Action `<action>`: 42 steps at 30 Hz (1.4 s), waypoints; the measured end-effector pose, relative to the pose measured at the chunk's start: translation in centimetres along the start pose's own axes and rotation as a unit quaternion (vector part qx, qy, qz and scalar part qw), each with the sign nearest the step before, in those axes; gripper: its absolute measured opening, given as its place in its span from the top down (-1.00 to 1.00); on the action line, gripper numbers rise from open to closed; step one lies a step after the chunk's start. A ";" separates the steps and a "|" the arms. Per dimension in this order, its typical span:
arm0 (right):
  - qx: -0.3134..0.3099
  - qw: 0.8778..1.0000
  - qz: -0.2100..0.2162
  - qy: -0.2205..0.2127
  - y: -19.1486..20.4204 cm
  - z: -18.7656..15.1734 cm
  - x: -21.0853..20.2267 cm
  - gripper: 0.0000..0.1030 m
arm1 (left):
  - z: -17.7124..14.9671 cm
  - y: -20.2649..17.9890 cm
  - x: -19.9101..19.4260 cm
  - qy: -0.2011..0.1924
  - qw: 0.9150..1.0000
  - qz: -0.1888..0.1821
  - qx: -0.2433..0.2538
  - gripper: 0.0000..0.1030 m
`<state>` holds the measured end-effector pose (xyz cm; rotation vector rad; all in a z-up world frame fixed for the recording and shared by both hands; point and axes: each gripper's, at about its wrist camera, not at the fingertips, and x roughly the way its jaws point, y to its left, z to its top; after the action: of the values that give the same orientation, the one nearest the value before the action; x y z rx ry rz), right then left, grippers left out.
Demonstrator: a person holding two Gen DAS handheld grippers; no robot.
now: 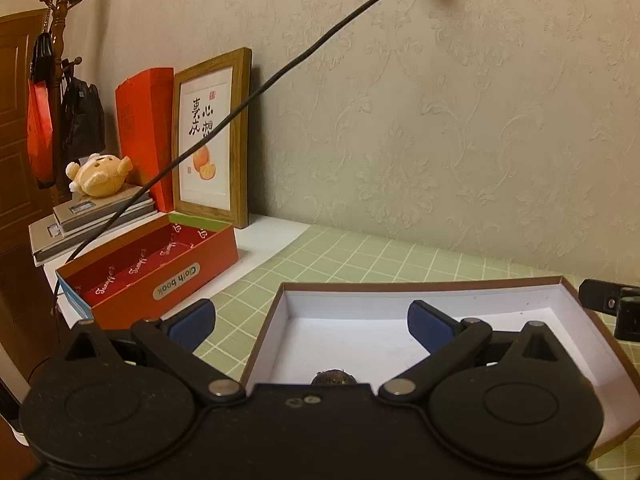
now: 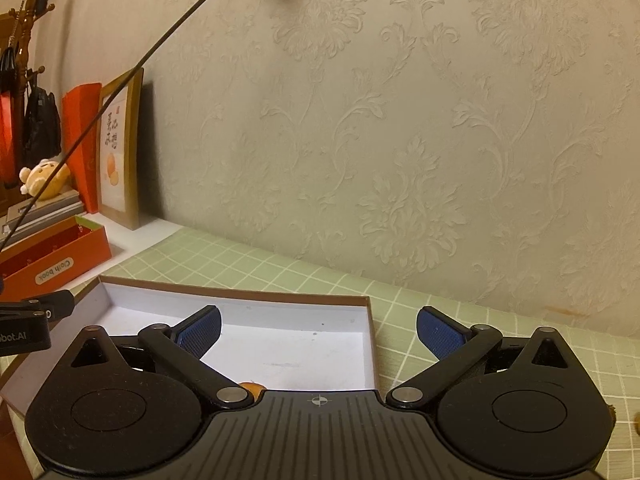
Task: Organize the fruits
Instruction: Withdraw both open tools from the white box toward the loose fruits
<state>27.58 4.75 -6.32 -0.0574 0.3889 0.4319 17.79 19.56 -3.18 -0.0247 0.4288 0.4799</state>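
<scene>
While both point slightly downward over the white-lined box (image 1: 400,344), we hold our left tool (image 1: 312,320) and right tool (image 2: 318,330) wide open, gripping nothing.

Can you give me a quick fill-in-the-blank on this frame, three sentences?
1. Both the left tool and the right tool have their jaws ____.
2. The shallow brown-rimmed cardboard box has a ____ interior.
3. The wooden-framed picture leans against the ____.

Missing words: open; white; wall
</scene>
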 end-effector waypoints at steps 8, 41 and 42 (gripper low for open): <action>-0.018 1.000 -0.013 -0.016 -0.8 0.4 -3.0 -1.00 | 0.7 -0.9 -2.7 -0.017 1.000 -0.020 0.000 -0.81; -0.037 0.993 -0.108 -0.020 -7.4 -4.7 -21.3 -1.00 | -2.5 -9.5 -14.8 -0.047 0.983 -0.167 0.055 -0.85; -0.037 0.993 -0.112 -0.019 -7.7 -4.9 -21.5 -1.00 | -2.5 -9.8 -14.9 -0.047 0.982 -0.171 0.058 -0.84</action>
<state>11.09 -11.42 -2.89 -0.1638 0.3243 0.2258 9.33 3.93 -0.22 0.0359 0.3507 0.1166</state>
